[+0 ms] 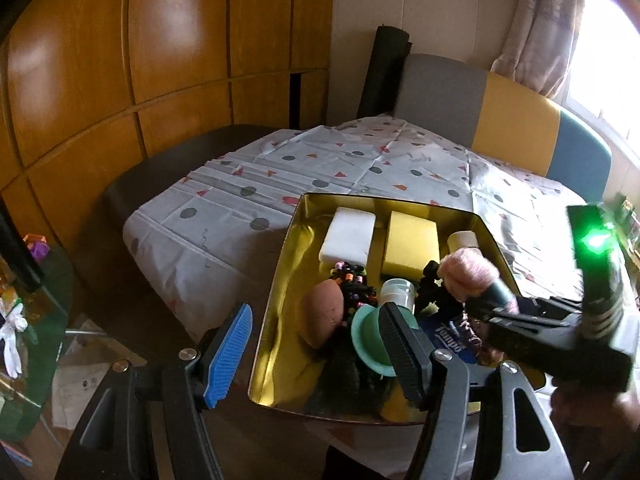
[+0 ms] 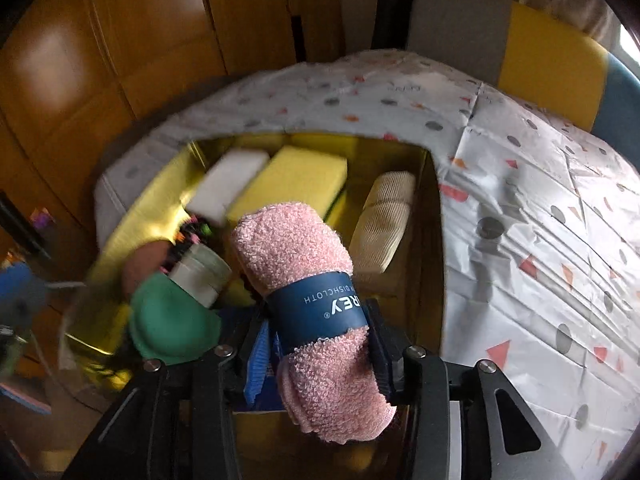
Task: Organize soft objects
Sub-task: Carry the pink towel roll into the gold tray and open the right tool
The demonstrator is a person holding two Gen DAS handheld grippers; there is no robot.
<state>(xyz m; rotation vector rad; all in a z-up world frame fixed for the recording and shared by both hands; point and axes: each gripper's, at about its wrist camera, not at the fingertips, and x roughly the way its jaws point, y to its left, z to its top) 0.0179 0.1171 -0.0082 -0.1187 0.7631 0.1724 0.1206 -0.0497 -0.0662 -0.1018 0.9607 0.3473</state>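
The right claw [image 2: 320, 344] grips the rolled pink dishcloth [image 2: 304, 256] by its blue paper band, lifted over the gold tin [image 1: 280, 280] for sorting, while the left claw [image 1: 316, 352] waits wide and empty at the tin's near edge.

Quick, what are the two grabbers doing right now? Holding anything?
Left gripper: open, holding nothing.
Right gripper: shut on the rolled pink dishcloth, above the gold tin.

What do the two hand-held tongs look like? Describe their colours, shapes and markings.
The left tongs have a dark grey frame with silver screws, one ribbed blue pad and one ribbed black pad. The right tongs look alike, with a green light on the body.
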